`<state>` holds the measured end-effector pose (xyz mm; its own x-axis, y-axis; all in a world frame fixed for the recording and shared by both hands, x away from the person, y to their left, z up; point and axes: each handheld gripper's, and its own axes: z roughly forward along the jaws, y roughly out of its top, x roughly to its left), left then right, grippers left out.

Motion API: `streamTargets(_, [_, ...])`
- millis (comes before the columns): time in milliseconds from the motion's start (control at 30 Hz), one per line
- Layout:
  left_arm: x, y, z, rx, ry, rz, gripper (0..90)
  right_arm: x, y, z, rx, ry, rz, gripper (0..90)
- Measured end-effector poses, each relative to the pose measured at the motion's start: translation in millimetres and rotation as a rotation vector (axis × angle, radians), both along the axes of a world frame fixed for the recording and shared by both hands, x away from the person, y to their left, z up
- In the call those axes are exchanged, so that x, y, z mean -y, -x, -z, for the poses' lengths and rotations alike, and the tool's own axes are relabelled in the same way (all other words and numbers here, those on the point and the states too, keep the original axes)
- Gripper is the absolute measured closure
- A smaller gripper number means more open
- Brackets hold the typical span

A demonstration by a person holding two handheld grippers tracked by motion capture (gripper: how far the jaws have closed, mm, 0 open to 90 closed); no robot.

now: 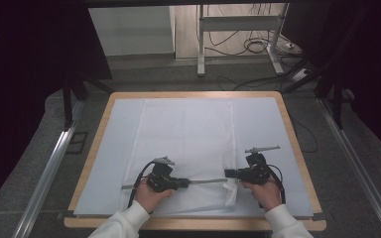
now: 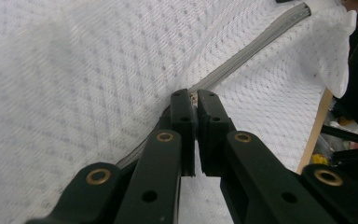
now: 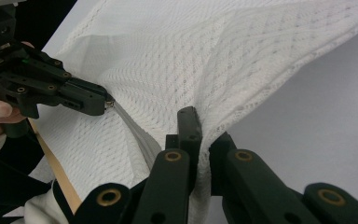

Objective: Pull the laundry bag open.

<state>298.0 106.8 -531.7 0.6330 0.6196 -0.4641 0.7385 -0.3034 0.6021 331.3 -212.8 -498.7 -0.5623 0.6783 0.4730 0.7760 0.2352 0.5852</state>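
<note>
so both claws, left claw [image 2: 195,100] & right claw [image 3: 200,128], pinch mesh bag [image 1: 183,134] zipper [image 2: 242,60].

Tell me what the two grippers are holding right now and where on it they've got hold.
A white mesh bag. The left gripper is shut on its zipper pull; the right gripper pinches the fabric at the bag's near corner, by the zipper's end.

one white mesh bag [image 1: 183,144], one grey zip strip [image 1: 206,181], two grippers
</note>
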Motion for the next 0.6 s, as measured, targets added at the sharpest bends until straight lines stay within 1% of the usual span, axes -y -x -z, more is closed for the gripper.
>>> streamTargets(100, [-3.3, 0.1, 0.3, -0.003, 0.004, -0.003, 87.5, 0.5, 0.3, -0.3, 0.002, -0.006, 0.002, 88.2])
streamTargets(167, [-4.0, 1.2, -0.5, 0.004, -0.005, -0.006, 87.5, 0.4, 0.4, -0.5, 0.004, -0.001, 0.002, 88.2])
streamTargets(200, [-4.6, 1.7, -0.7, 0.002, 0.004, -0.01, 87.5, 0.7, 0.4, -0.5, 0.002, -0.004, 0.002, 88.2])
streamTargets(400, [-11.6, 2.0, 0.6, -0.003, -0.002, -0.019, 87.5, 0.8, 0.1, -0.3, 0.002, -0.001, 0.0, 88.1])
streamTargets(600, [-14.6, 3.2, 0.9, 0.0, -0.014, -0.023, 87.4, 0.8, 0.1, -0.1, 0.003, 0.002, 0.001, 88.2])
